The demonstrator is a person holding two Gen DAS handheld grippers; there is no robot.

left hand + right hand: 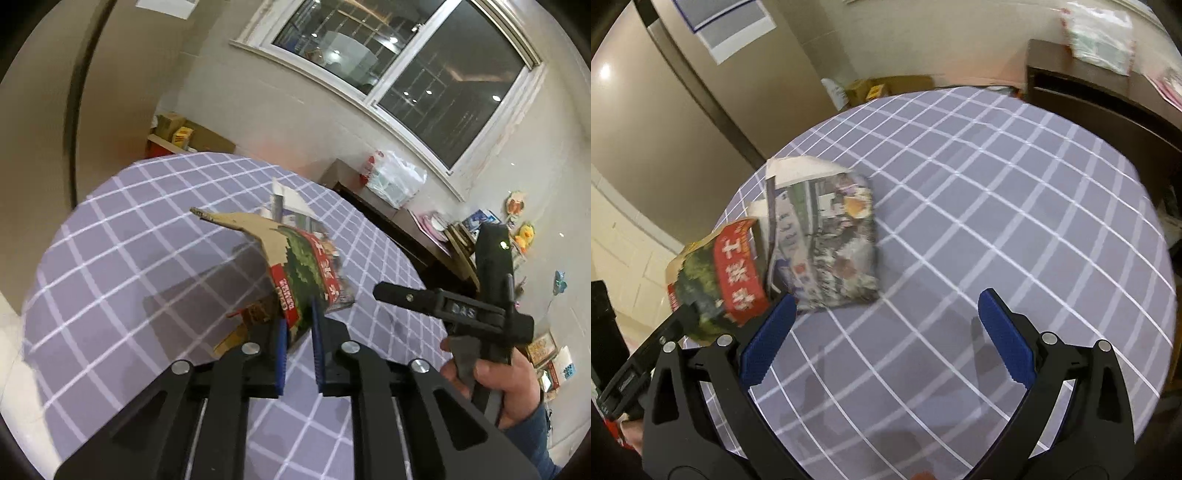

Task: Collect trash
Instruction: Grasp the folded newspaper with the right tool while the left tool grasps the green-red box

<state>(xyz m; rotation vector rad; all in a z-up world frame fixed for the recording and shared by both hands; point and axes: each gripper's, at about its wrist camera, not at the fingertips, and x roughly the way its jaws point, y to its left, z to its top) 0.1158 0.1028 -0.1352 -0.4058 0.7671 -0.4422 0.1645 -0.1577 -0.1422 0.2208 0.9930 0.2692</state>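
My left gripper (299, 343) pinched the lower edge of the torn red-and-green carton (299, 273), its blue pads pressed against the card from both sides, and the carton appeared lifted off the round table (129, 229) near its left edge. My right gripper (886, 332) hung spread wide over the checked cloth, holding nothing. The crumpled printed packet (827, 236) lay flat on the table just beside the carton, close to that same left edge, with a white scrap showing behind it.

I judged the pinch thin: only a narrow strip of card sat between the pads, and the flapping torn top could lever the carton loose. The packet looked limp, so my spread fingers might slide over it or nudge it off the edge.
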